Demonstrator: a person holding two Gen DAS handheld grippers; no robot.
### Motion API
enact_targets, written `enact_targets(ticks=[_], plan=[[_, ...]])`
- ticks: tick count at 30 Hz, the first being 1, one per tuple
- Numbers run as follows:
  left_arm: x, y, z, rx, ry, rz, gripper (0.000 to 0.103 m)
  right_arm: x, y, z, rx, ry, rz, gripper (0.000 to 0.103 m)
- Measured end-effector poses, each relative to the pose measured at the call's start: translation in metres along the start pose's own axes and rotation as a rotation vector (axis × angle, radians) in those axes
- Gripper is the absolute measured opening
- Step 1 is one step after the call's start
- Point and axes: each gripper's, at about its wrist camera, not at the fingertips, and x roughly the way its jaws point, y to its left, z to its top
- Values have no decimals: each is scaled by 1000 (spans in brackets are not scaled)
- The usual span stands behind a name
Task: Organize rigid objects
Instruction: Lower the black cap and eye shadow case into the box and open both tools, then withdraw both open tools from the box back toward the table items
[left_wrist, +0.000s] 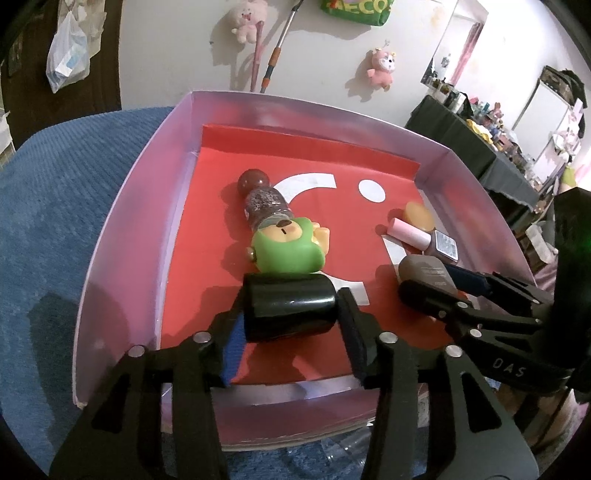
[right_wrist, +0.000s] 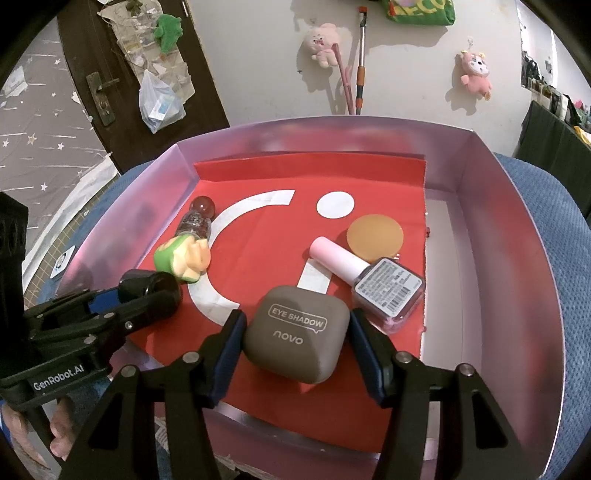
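A pink box (left_wrist: 122, 206) with a red liner holds the objects. My left gripper (left_wrist: 291, 314) is shut on a black cylinder (left_wrist: 290, 308), held low over the red liner; it also shows in the right wrist view (right_wrist: 147, 299). My right gripper (right_wrist: 295, 343) is shut on a grey-brown eye shadow case (right_wrist: 295, 339), which rests on the liner; the case also shows in the left wrist view (left_wrist: 424, 275). A green bear toy (left_wrist: 286, 245), a glitter bottle (left_wrist: 260, 199), a pink nail polish bottle (right_wrist: 369, 280) and an orange disc (right_wrist: 375, 234) lie in the box.
The box sits on a blue cushion (left_wrist: 55, 206). Behind stands a white wall with plush toys (right_wrist: 476, 74) and a mop handle (right_wrist: 361, 62). A dark door (right_wrist: 122, 74) is at the left and a cluttered table (left_wrist: 491, 147) at the right.
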Motion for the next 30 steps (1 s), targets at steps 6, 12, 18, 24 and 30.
enact_targets(ticks=[6, 12, 18, 24, 30], plan=[[-4, -2, 1, 11, -17, 2, 54, -4, -2, -2, 11, 0, 7, 60], [-10, -7, 0, 30, -31, 20, 55, -17, -2, -3, 10, -28, 13, 66], [-19, -12, -2, 50, -51, 30, 63, -28, -2, -5, 13, -43, 24, 74], [-31, -16, -4, 65, -74, 30, 67, -43, 0, -8, 14, -68, 38, 79], [-45, -16, -6, 71, -104, 50, 76, -59, 6, -12, -3, -98, 46, 84]])
